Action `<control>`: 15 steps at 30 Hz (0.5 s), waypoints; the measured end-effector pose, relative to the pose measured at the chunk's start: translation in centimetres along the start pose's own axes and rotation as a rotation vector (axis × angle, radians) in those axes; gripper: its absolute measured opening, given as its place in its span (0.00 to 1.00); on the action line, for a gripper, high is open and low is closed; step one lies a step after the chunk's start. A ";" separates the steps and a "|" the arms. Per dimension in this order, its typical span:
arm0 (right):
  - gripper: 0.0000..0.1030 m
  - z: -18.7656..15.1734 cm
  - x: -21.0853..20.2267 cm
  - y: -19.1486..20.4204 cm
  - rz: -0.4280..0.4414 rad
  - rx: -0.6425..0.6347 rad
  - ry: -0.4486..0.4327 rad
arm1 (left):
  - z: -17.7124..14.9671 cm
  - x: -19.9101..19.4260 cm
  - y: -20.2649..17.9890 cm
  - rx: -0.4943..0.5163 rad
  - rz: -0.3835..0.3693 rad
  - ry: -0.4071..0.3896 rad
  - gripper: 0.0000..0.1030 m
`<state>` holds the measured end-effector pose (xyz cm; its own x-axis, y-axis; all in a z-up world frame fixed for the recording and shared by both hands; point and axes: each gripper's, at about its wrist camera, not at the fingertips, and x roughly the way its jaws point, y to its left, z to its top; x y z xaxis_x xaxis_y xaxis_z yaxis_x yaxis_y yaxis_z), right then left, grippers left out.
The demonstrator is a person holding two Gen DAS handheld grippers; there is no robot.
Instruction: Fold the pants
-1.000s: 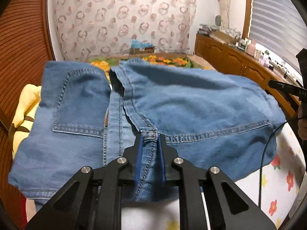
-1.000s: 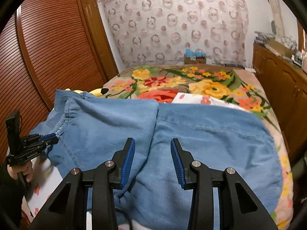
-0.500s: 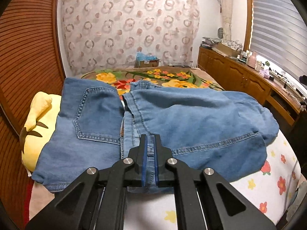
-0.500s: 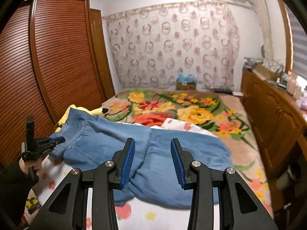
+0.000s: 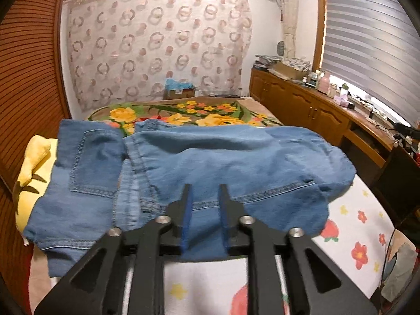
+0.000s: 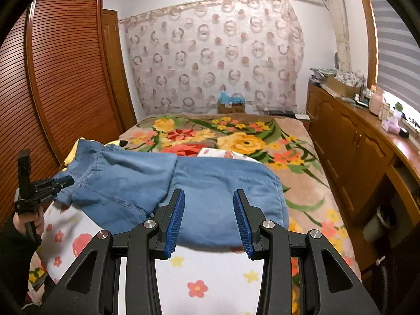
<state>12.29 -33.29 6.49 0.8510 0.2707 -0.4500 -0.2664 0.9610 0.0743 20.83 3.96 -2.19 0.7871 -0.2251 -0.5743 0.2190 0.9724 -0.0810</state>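
**Operator:** Checking status — where are the pants (image 5: 199,162) and what are both tools doing?

**Technician:** Landmark: the floral blanket (image 6: 244,141). The pants lie just in front of it, on the strawberry-print sheet (image 6: 210,275), bunched and partly doubled over; one back pocket (image 5: 94,162) faces up. A yellow plush (image 5: 31,162) sits under their far-left edge. The left gripper (image 5: 203,204) is parted narrowly and holds nothing, its tips over the near hem. The right gripper (image 6: 208,218) is spread wide, empty, above the near edge of the pants.

**Operator:** Handling properties?

**Technician:** Judged as denim: soft but fairly heavy, limp, not fragile, not slippery. It will sag between grip points. Recommended holds — the stitched waistband or a hem, where layered seams give the pads bite. Avoid single-layer mid-panel grips; they would likely drag a wrinkle instead of the whole leg.
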 end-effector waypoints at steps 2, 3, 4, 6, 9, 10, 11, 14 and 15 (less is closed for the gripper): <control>0.39 0.2 0.2 -0.4 -0.004 0.006 0.010 | 0.2 0.3 -0.9 0.004 -0.017 -0.003 0.45; 0.39 0.2 0.3 -0.6 -0.007 0.011 0.013 | 0.2 0.4 -1.3 0.004 -0.024 -0.004 0.46; 0.39 0.2 0.5 -0.8 -0.008 0.017 0.017 | 0.3 0.7 -1.8 0.007 -0.037 0.001 0.49; 0.39 0.4 0.8 -1.4 -0.012 0.028 0.027 | 0.5 1.1 -2.5 0.009 -0.054 0.006 0.67; 0.39 0.4 1.4 -2.1 -0.023 0.047 0.045 | 0.8 1.9 -3.8 0.012 -0.081 0.000 0.80; 0.39 0.4 1.7 -2.5 -0.024 0.056 0.052 | 0.8 2.2 -4.2 0.019 -0.081 0.006 0.80; 0.39 0.3 1.9 -2.6 -0.025 0.062 0.057 | 0.9 2.5 -4.7 0.023 -0.084 0.008 0.80; 0.39 0.1 2.8 -3.0 -0.026 0.079 0.079 | 1.1 3.3 -5.8 0.028 -0.092 0.011 0.80; 0.39 0.1 3.0 -3.2 -0.027 0.084 0.084 | 1.1 3.6 -6.1 0.031 -0.095 0.016 0.80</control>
<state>15.73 -35.52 4.99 0.8153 0.2425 -0.5257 -0.2022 0.9701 0.1340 22.92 -2.86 -2.85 0.7526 -0.3148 -0.5784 0.3103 0.9442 -0.1102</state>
